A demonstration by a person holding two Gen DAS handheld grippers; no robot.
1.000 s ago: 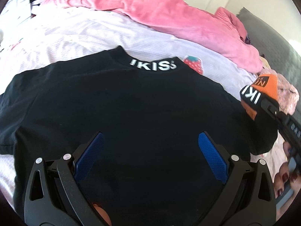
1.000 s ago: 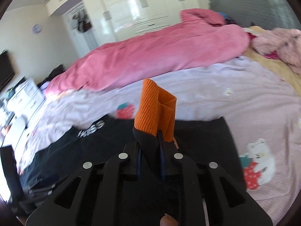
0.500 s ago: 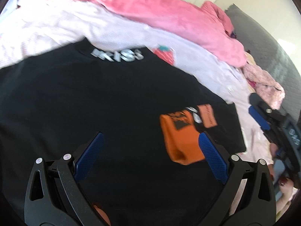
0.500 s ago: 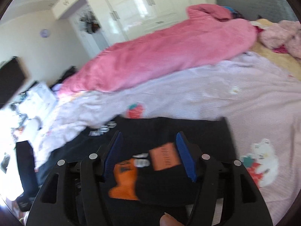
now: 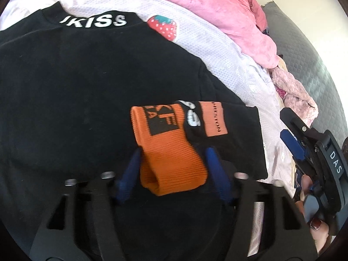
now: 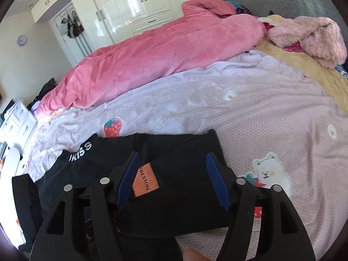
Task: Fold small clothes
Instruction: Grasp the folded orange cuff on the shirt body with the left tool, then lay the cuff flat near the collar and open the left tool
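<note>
Released since the earlier frame, the orange-and-black sock (image 5: 171, 150) lies on the black shirt (image 5: 65, 91) between the left gripper's (image 5: 174, 169) spread, blurred fingers; right gripper (image 6: 171, 180), jaws apart, hovers level above it.

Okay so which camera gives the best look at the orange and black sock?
The left wrist view: the sock lies on the black shirt, orange cuff and lettering plain, between the left gripper's fingers. The right wrist view shows only its black part and orange label.
</note>
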